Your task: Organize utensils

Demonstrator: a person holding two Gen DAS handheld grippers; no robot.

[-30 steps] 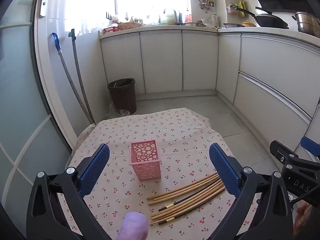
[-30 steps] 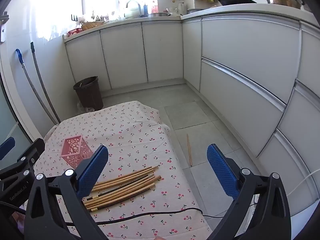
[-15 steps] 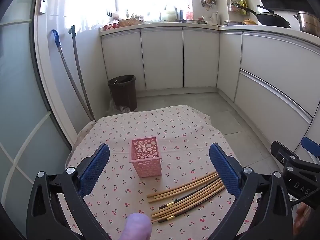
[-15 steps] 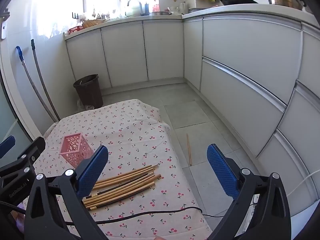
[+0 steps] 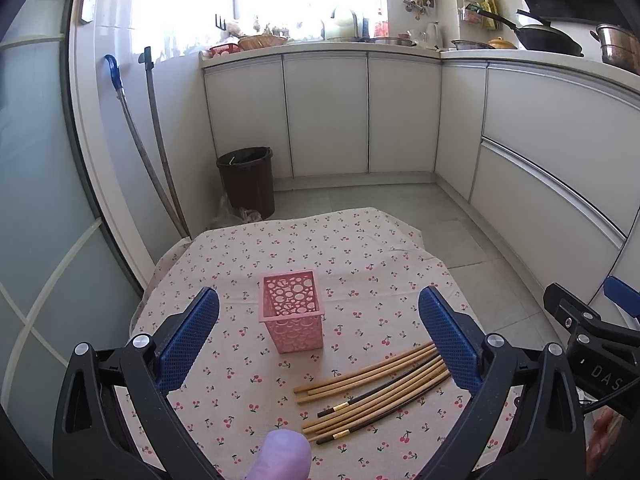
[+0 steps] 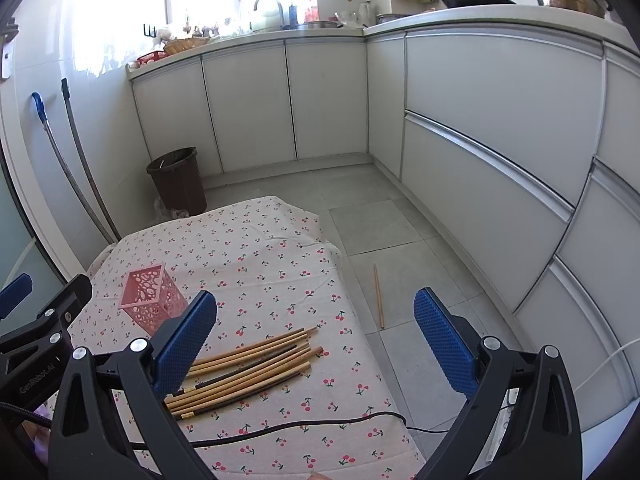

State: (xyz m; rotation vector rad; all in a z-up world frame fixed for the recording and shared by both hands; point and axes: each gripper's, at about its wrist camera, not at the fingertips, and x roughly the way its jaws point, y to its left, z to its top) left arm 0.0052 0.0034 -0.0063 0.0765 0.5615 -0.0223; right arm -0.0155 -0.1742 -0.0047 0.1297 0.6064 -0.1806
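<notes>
1. Nothing is picked up yet: the left gripper (image 5: 319, 334) and right gripper (image 6: 316, 334) both hover above the table with jaws wide apart and empty.
2. Thin wooden chopsticks (image 5: 374, 394) lie loosely bundled on the cherry-print tablecloth (image 5: 304, 240), near an upright pink perforated plastic holder (image 5: 293, 315).
3. The next move likely calls for pinching one slender stick.

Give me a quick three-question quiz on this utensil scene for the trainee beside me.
1. True or false: the pink perforated plastic holder already has chopsticks in it.
2. Where does the one stray wooden chopstick lie: A) floor tiles, B) cherry-print tablecloth, C) brown bin?
3. Fill in: the left gripper and right gripper are both ____.

Key: 1 false, the chopstick bundle lies on the cloth; 2 A; 3 open.
</notes>
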